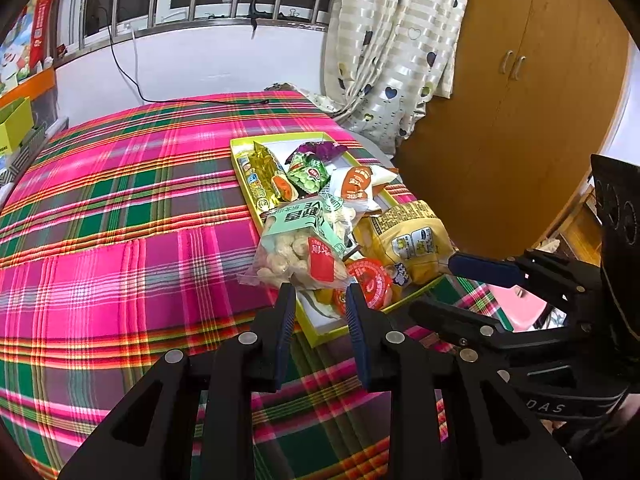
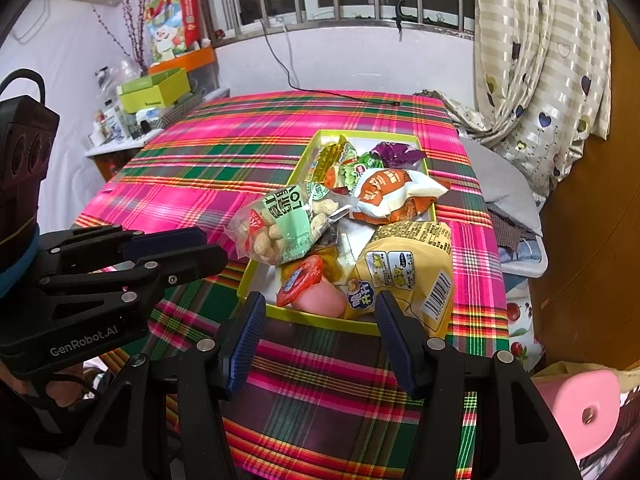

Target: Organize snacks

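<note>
A yellow-green box on the plaid table is heaped with snacks. On top lie a peanut bag with a green label, a yellow chip bag hanging over the right rim, an orange-and-white pack and a red-lidded jelly cup. My left gripper hovers at the box's near left corner, shut and holding nothing. My right gripper stands open just short of the near rim, nothing between its pads.
Pink-and-green plaid cloth covers the table, and a black cable lies on its far edge. A wooden wardrobe and a curtain stand to the right. A pink stool sits near right, and a cluttered side shelf stands far left.
</note>
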Available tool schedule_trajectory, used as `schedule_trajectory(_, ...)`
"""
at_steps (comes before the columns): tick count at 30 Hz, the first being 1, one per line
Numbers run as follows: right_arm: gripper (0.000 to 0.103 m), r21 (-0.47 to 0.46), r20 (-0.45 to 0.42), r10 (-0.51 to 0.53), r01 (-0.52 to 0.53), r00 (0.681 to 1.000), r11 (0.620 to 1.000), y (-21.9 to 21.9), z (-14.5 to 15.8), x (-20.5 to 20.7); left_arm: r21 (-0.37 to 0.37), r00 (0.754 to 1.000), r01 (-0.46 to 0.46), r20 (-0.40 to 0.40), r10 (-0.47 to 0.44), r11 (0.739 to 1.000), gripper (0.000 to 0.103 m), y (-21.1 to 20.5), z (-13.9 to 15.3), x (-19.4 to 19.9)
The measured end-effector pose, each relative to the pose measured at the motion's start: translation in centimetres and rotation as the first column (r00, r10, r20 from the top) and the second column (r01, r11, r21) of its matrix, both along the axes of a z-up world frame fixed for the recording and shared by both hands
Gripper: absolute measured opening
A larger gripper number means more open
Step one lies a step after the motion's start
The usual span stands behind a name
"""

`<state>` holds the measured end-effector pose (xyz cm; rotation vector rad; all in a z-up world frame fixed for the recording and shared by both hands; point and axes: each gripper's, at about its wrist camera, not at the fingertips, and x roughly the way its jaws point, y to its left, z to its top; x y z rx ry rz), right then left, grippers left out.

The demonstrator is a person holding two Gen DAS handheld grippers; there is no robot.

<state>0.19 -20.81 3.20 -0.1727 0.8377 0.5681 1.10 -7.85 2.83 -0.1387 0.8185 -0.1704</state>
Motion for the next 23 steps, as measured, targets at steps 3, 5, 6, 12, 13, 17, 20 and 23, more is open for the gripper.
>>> schedule_trajectory(3, 0.056, 0.0, 0.0, 0.0, 0.0, 1.0, 1.0, -0.02, -0.01, 0.0, 0.0, 1.0, 0.001, 0.0, -0.001, 1.0, 0.027, -0.03, 0.01, -0.09)
schedule_trajectory(5, 0.056, 0.002, 0.0, 0.0, 0.0, 1.0, 1.0, -0.11, 0.01, -0.03, 0.001, 1.0, 0.002, 0.0, -0.002, 1.0, 0.027, -0.07, 0.01, -0.13)
schedule_trajectory(6, 0.056, 0.001, 0.001, 0.001, -0.001, 1.0, 1.0, -0.12, 0.02, -0.03, 0.001, 1.0, 0.002, 0.0, -0.002, 1.0, 0.027, -0.07, 0.01, -0.12)
schedule_trajectory(12, 0.056, 0.002, 0.001, 0.001, -0.001, 1.0, 1.0, -0.27, 0.07, -0.02, 0.0, 1.0, 0.002, 0.0, -0.002, 1.0, 0.027, -0.13, 0.02, -0.12)
schedule_trajectory(13, 0.056, 0.002, 0.001, 0.001, -0.001, 1.0, 1.0, -0.27, 0.07, -0.03, 0.0, 1.0, 0.003, 0.0, -0.003, 1.0, 0.027, -0.17, 0.03, -0.19)
schedule_trajectory(17, 0.056, 0.002, 0.002, 0.001, -0.001, 1.0, 1.0, -0.28, 0.05, -0.04, 0.001, 1.0, 0.011, 0.0, -0.011, 1.0, 0.027, -0.3, 0.11, -0.45)
schedule_trajectory(20, 0.056, 0.003, 0.002, 0.001, -0.001, 1.0, 1.0, -0.29, 0.05, -0.07, 0.001, 1.0, 0.012, 0.002, -0.012, 1.0, 0.027, -0.4, 0.18, -0.57)
schedule_trajectory(23, 0.056, 0.006, 0.005, 0.002, -0.002, 1.0, 1.0, -0.37, 0.29, 0.05, -0.001, 1.0, 0.014, 0.006, -0.014, 1.0, 0.027, -0.32, 0.3, -0.59)
